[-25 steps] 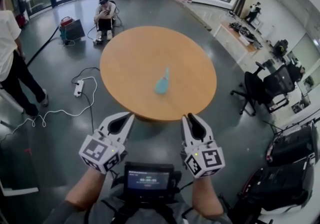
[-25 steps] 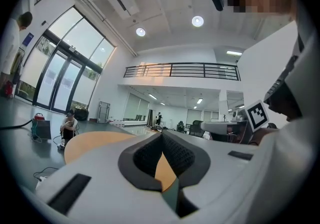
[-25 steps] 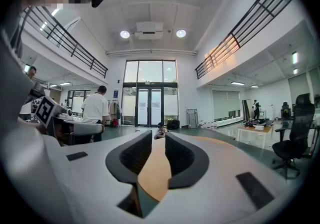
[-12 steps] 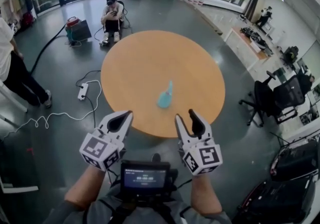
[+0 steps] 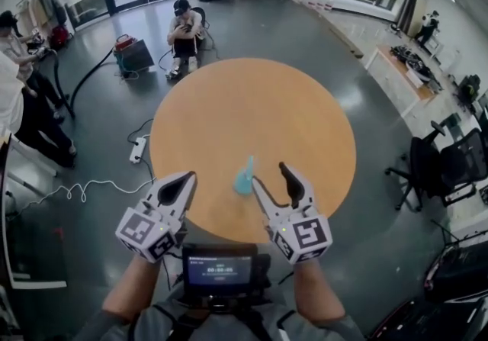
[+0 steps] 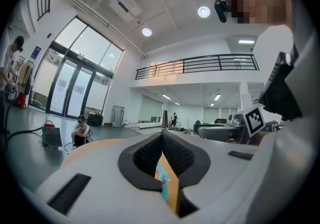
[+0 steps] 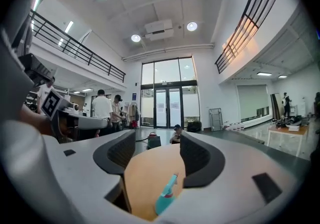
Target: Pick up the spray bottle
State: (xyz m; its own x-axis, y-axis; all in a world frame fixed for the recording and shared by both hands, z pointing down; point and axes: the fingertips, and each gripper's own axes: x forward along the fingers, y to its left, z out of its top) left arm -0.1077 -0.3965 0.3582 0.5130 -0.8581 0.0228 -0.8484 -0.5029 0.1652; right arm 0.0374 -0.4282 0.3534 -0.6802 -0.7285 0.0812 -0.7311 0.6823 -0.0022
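Two grippers were seen low in the head view, at the near edge of the round wooden table [image 5: 252, 114]. The left gripper [image 5: 188, 177], at lower left, was held with its jaws pressed together and empty. The right gripper [image 5: 269, 174], at lower centre, was caught with its jaws opening and nothing between the pads. The teal spray bottle [image 5: 245, 177] stood on the table just left of that gripper's left finger, untouched.

In the left gripper view, the jaws were shown meeting at their tips, and a sliver of the spray bottle [image 6: 162, 178] was glimpsed through the slit beneath them.

In the right gripper view, the jaws were shown parted to a middling gap. The spray bottle [image 7: 166, 195] was framed at lower centre on the table [image 7: 147, 173], beyond the pads and touched by neither.
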